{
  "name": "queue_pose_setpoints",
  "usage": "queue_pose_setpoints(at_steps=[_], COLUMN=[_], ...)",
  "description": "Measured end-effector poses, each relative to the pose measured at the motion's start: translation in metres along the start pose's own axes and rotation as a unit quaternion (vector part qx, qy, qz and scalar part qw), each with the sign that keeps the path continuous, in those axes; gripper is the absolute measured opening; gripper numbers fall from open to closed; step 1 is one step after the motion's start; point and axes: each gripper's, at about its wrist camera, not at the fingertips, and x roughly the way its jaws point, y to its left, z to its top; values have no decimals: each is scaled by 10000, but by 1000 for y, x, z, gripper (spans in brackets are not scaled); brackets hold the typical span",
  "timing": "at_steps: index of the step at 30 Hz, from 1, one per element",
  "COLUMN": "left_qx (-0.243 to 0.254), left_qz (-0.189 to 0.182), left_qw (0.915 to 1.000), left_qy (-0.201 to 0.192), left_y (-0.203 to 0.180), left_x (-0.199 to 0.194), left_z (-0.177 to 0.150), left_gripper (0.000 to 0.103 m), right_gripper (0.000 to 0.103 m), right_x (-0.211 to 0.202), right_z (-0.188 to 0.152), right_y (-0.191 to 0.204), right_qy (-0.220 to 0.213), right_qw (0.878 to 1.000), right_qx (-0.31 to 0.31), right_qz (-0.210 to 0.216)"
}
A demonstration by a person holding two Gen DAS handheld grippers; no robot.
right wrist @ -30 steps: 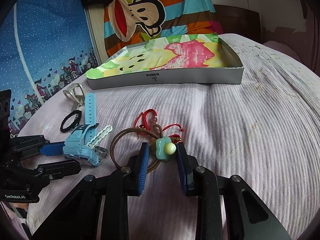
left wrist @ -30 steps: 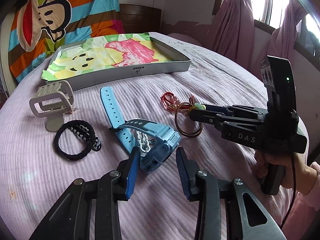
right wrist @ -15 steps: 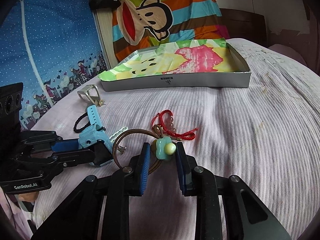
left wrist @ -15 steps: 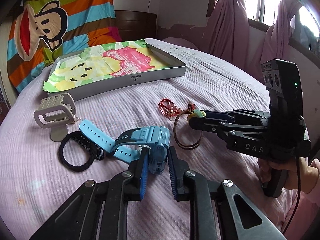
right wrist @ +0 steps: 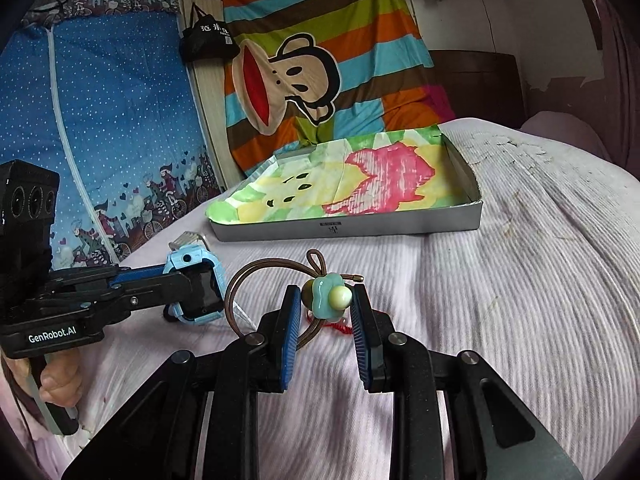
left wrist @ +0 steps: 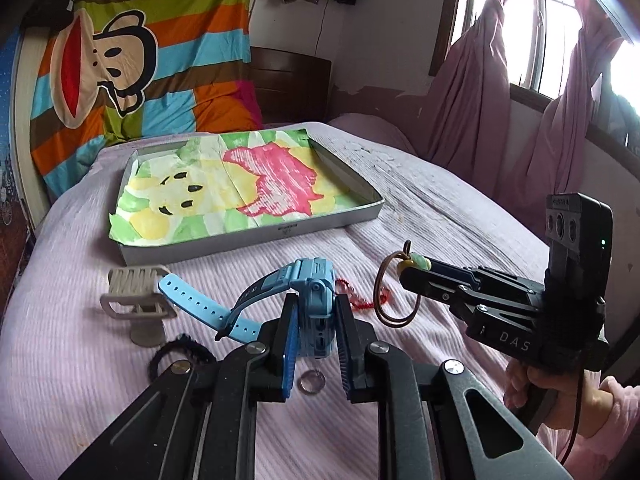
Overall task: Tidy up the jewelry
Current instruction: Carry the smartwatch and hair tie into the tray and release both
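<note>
My left gripper is shut on a blue watch and holds it lifted above the pink bedspread, its strap hanging left. It also shows in the right wrist view. My right gripper is shut on the green flower charm of a brown hair tie, lifted off the bed; the tie also shows in the left wrist view. A shallow grey tray lined with colourful paper lies further back, also in the right wrist view.
On the bed lie a red bead bracelet, a small silver ring, a black braided band and a grey hair clip. A striped monkey blanket hangs behind. Pink curtains are at right.
My left gripper closed on the blue watch and lifted it off the bed. My right gripper raised the hair tie off the bed. Both views now sit higher, nearer the tray.
</note>
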Motion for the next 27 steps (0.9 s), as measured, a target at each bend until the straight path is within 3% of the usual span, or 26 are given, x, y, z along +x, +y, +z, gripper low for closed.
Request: queue_pose_setpoints(at_steps=[4,12,19,27], left_qx=[-225,-959,-1271,-1509], left_qz=[202,155,381,771], left_qw=[9993,9950,9909,9855], left_qy=[-204,-224,-220,113], left_y=[18,69,101,122], left_x=[2,28,49,76], left_z=[30,64,77,68], left_gripper=[16,16,16,17], right_gripper=[22,22,23,23], right_x=[16,76,127,166], right_z=[28,72,82,85], right_y=[-4,-11,0,13], right_qy=[-76,-3,255,613], right_qw=[9999,9987,9984,9975], right_qx=[119,497,493,252], right_qz=[-3,66,-69,-243])
